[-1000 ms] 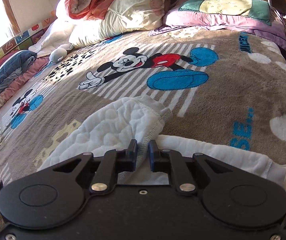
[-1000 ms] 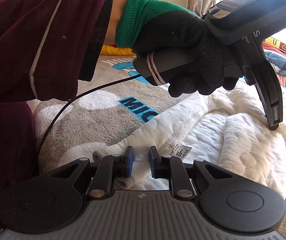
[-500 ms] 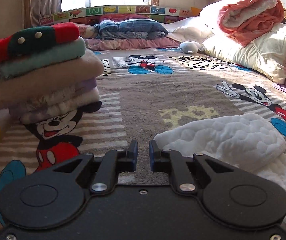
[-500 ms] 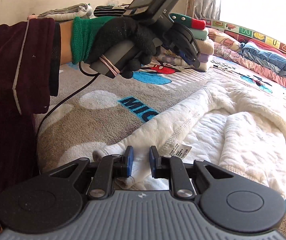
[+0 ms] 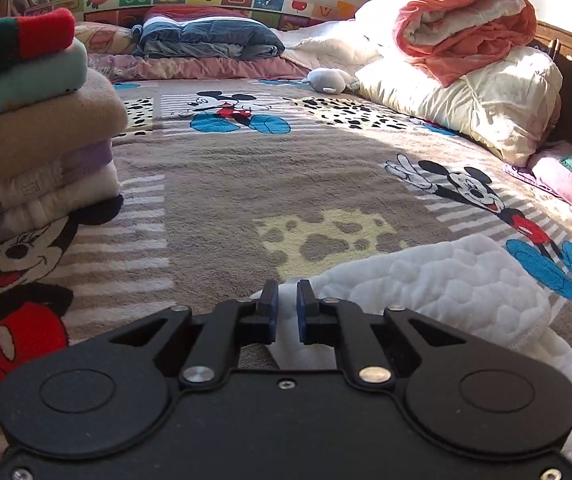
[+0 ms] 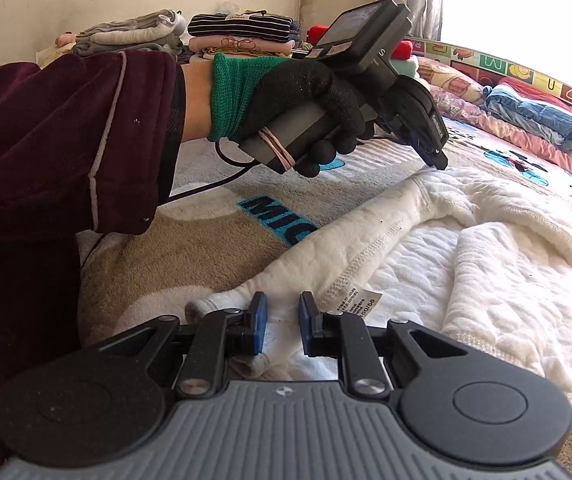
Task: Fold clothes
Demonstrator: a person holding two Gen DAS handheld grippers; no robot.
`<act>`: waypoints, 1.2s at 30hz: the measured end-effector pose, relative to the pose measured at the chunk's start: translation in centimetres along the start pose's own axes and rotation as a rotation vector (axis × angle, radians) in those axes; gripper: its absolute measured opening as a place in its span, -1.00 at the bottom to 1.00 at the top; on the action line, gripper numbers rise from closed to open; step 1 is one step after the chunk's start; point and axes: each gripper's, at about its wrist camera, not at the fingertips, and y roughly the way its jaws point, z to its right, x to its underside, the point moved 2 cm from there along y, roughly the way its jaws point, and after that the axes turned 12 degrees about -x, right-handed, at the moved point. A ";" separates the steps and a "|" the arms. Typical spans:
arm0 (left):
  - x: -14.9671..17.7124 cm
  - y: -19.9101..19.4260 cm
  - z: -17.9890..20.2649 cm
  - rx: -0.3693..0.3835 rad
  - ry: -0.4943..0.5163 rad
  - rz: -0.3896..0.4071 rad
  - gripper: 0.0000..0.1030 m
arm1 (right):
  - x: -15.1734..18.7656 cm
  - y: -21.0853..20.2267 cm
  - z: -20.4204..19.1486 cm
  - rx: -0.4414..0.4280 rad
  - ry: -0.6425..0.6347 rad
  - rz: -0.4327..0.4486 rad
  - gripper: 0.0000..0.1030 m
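A white quilted garment (image 5: pixel 425 280) (image 6: pixel 485 260) lies spread on the cartoon-mouse blanket (image 5: pixel 226 184), one sleeve folded across its body. My left gripper (image 5: pixel 287 312) (image 6: pixel 435 156), held by a black-gloved hand (image 6: pixel 305 92), hovers just over the garment's far sleeve edge. Its jaws stand almost together with nothing gripped. My right gripper (image 6: pixel 283 322) sits low at the garment's near edge by the care label (image 6: pixel 359 302). White fabric fills the narrow gap between its pads, and a grey cuff (image 6: pixel 246 364) lies under it.
A stack of folded clothes (image 5: pixel 38 128) stands at the left of the bed. Rolled quilts (image 5: pixel 465 40), a blue pillow (image 5: pixel 206 36) and a grey plush toy (image 5: pixel 327 80) line the far side. More folded piles (image 6: pixel 242 36) sit by the wall. A maroon sleeve (image 6: pixel 66 128) fills the left.
The left gripper swung away from the headboard toward the window side, then dropped to the garment's far sleeve edge. The right gripper stayed where it was.
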 end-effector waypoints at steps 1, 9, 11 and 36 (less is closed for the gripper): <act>0.1 0.5 0.4 0.002 0.019 -0.014 -0.85 | 0.0 0.0 0.0 0.001 -0.001 0.000 -0.62; 0.5 2.1 1.7 0.018 0.084 -0.061 -0.85 | -0.1 0.1 -0.1 0.004 -0.003 -0.005 -0.62; 0.2 1.1 -0.2 0.057 -0.030 -0.040 -0.85 | 0.0 0.1 -0.2 0.008 -0.008 -0.004 -0.62; 0.8 -4.7 0.3 0.027 -0.035 0.057 -0.64 | -1.1 -0.1 -1.7 0.106 -0.034 -0.098 -0.56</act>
